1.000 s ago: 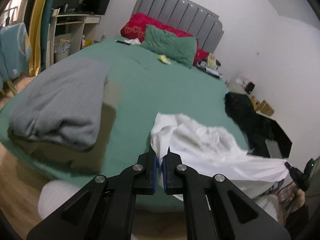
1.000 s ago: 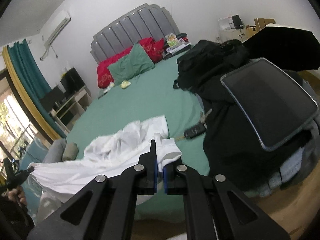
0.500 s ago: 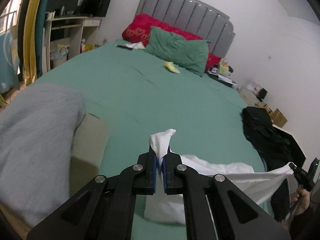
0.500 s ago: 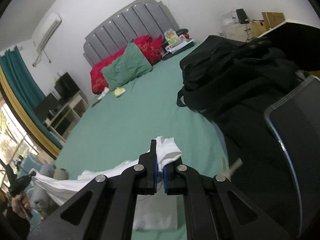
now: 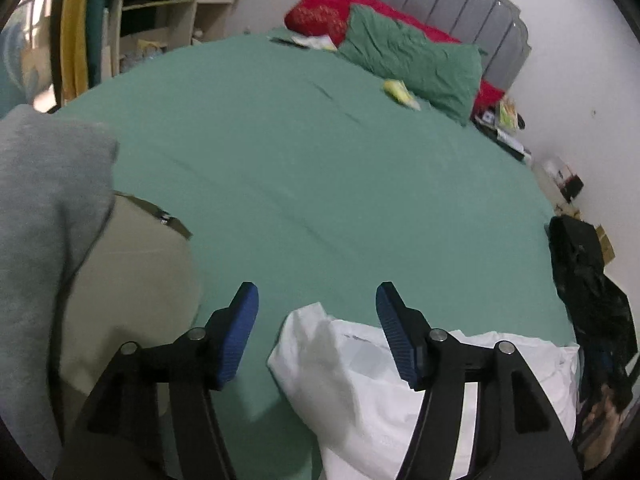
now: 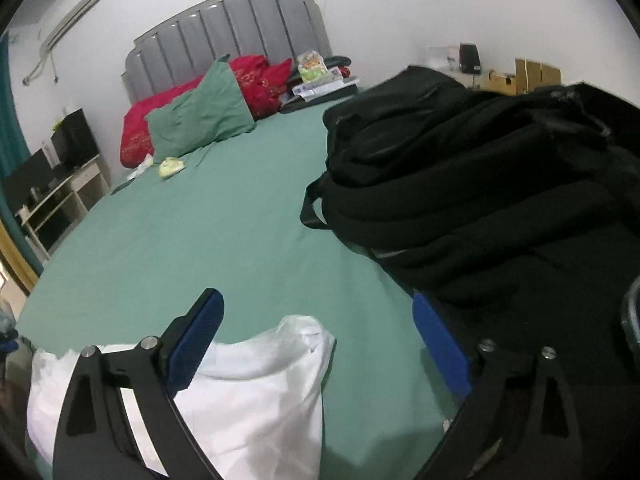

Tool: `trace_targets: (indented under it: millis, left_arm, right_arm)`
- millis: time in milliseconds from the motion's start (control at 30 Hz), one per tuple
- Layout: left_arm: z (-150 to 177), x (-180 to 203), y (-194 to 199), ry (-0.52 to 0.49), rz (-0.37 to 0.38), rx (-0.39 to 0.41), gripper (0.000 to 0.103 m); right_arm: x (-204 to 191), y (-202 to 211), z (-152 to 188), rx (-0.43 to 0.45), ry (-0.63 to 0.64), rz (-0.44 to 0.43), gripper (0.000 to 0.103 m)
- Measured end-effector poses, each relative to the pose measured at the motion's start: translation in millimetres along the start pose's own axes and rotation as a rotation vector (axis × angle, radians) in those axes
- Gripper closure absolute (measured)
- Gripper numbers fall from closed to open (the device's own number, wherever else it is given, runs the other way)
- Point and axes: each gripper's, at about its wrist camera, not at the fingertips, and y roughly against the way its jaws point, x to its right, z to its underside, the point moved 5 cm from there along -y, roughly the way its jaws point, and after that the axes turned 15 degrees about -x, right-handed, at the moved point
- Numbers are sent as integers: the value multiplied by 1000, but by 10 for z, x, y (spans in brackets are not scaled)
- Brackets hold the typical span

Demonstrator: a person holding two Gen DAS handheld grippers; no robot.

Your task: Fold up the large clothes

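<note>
White garment [image 5: 400, 392]: lies bunched at the foot end of the bed, on the green sheet [image 5: 320, 176]; a soft white heap with one corner poking up. In the right wrist view the same garment [image 6: 248, 392] shows as a broad white fold with a raised tip at about 12 o'clock of the heap.

Garment to left tongs [image 5: 316, 332]: the raised corner sits between the two blue pads, nearer the right-hand one; most of the cloth spreads toward 4 o'clock, under and past that finger. Neither pad clearly touches it.

Garment to right tongs [image 6: 316, 344]: the tip stands in the gap, closer to the left-hand pad; the bulk runs off toward 8 o'clock, beneath that finger.

Left tongs, state: spread wide, gripping nothing.

Right tongs, state: spread wide as well, gripping nothing.

Pose: both tools are held low over the foot of the bed and point up its length toward the headboard [image 6: 224, 32].

Grey blanket [image 5: 44, 232]: piled at 9 o'clock of the left tongs, on something beige at the bed's corner.

Black bag [image 6: 460, 184]: a dark heap at 2 o'clock of the right tongs, resting on the sheet, with its edge just beside the right-hand blue pad.

Pillows: a green pillow [image 5: 416, 64] leans on red cushions [image 5: 320, 16] at the head of the bed, well apart from the garment.
</note>
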Motion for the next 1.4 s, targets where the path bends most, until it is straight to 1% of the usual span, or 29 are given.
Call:
trace_targets:
  millis: [33, 100, 133, 167, 200, 267, 333, 367, 400, 433, 467, 533, 633, 700, 733, 767, 800, 833, 867, 900, 933, 1000, 1100, 1133, 1167, 1233, 1333, 1367, 1400]
  left_arm:
    - [45, 13, 68, -2, -9, 20, 38]
    - [189, 154, 198, -46, 21, 50, 38]
    - [318, 337, 224, -126, 54, 28, 38]
    - [413, 471, 217, -192, 70, 3, 38]
    - [563, 677, 183, -294, 78, -40, 38]
    - [847, 992, 119, -456, 68, -99, 38]
    - [1107, 1225, 46, -592, 66, -155, 38]
    - [1228, 1315, -6, -648, 68, -190, 38]
    - [1309, 1352, -46, -678, 64, -218, 38]
    - [1384, 1373, -114, -701, 51, -254, 38]
    - [1416, 1375, -161, -703, 39, -270, 38]
    - [1406, 1347, -199, -693, 23, -274, 38]
    - [1362, 1333, -240, -685, -7, -275, 38]
    - [1344, 1353, -251, -689, -17, -277, 38]
    - [1351, 1405, -243, -696, -18, -274, 39]
    - [1372, 1441, -234, -710, -20, -271, 45]
    - [1394, 1485, -217, -728, -21, -266, 65]
    - [1406, 1542, -230, -739, -21, -267, 76]
    - [1400, 1576, -204, -748, -12, -267, 92]
    - [1388, 1608, -173, -752, -3, -255, 99]
    - [1366, 1645, -117, -762, -4, -228, 99]
    - [1302, 1688, -72, -758, 1, -217, 100]
    - [1078, 1735, -33, -702, 38, -199, 100]
    - [990, 1740, -44, -696, 27, -182, 100]
    - [867, 1745, -96, -693, -9, -163, 100]
    - [722, 1744, -238, -685, -24, -175, 100]
    - [504, 1684, -495, -635, -65, -209, 99]
    - [483, 1668, -517, -620, -62, -217, 94]
    - [481, 1663, -512, -609, -46, -223, 80]
  right_arm:
    - [-60, 59, -13, 4, 25, -24, 8]
    - [-328, 233, 24, 25, 141, -133, 8]
    - [-500, 298, 79, 23, 220, -187, 8]
    - [-648, 323, 141, 10, 288, -217, 8]
    - [-836, 333, 240, -15, 373, -244, 8]
    - [-1185, 309, 505, -76, 529, -296, 8]
    - [-1386, 265, 723, -123, 616, -310, 10]
    - [-1470, 246, 830, -151, 657, -321, 18]
    - [-1554, 230, 949, -177, 705, -321, 29]
    - [-1601, 214, 1031, -194, 744, -306, 34]
    - [-1642, 190, 1126, -206, 783, -276, 43]
    - [-1647, 97, 1229, -227, 814, -226, 52]
    - [-1638, -9, 1250, -234, 839, -159, 59]
    - [-1647, -20, 1213, -234, 845, -156, 85]
    - [-1639, -15, 1194, -233, 835, -174, 90]
    - [-1623, 11, 1158, -225, 811, -202, 99]
    - [-1651, -2, 1107, -216, 794, -215, 100]
    - [-1653, 0, 1024, -201, 768, -226, 100]
    - [-1642, 25, 948, -184, 737, -250, 100]
    - [-1619, 59, 879, -168, 699, -286, 100]
    - [-1594, 77, 794, -160, 655, -320, 100]
    - [-1594, 63, 634, -146, 610, -359, 100]
    - [-1601, -43, 381, -140, 566, -359, 100]
    - [-1598, -108, 308, -149, 547, -359, 100]
    - [-1596, -196, 234, -163, 528, -356, 100]
    - [-1593, -401, 120, -195, 506, -334, 100]
    - [-1574, -700, 49, -235, 488, -228, 100]
    - [-1559, -798, 47, -251, 476, -200, 98]
    - [-1535, -906, 59, -275, 466, -165, 91]
